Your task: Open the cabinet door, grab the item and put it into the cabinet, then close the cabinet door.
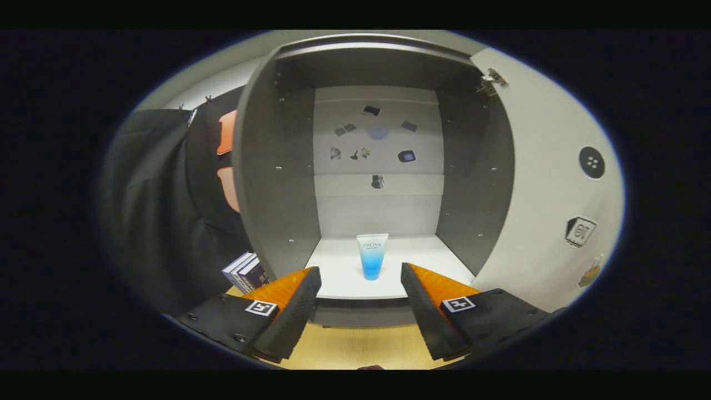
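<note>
my gripper [361,297] is spread wide, holding nothing. the blue-and-white plastic tube [371,256] stands upright on the grey cabinet's white floor [411,261], straight ahead beyond my fingertips. the white cabinet door [547,183] hangs open to the right.

Gripper camera faces the open cabinet [377,166] squarely from near (fingers [294,305] frame its floor).

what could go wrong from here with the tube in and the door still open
The tube stands on its narrow cap near the front of the cabinet floor, so a bump from the open gripper just in front of it may tip it. The door hangs wide open; swinging it shut hard might shake the tube over or catch the jaws at the opening.
</note>
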Demonstrator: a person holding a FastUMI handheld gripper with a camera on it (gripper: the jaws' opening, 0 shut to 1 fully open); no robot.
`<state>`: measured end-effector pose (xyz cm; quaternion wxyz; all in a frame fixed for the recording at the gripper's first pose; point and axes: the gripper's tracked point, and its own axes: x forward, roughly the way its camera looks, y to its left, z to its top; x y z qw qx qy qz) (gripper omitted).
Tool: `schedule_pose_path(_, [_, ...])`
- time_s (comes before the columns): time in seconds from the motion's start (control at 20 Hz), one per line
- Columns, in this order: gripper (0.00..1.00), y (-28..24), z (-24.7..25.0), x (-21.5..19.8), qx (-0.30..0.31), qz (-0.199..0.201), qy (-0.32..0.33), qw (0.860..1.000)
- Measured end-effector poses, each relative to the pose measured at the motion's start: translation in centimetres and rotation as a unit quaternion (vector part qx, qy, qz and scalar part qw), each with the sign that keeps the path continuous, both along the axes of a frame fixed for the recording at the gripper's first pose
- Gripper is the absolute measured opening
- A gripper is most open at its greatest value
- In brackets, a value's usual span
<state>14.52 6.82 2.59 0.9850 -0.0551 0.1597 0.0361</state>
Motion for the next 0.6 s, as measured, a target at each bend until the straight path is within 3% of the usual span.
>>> schedule_pose_path(0.35, [0.93,-3.7,2.7,-14.0,-0.016,-0.055,-0.068,0.996])
schedule_pose_path(0.6, [0.93,-9.8,5.0,-22.6,-0.031,-0.127,-0.126,0.983])
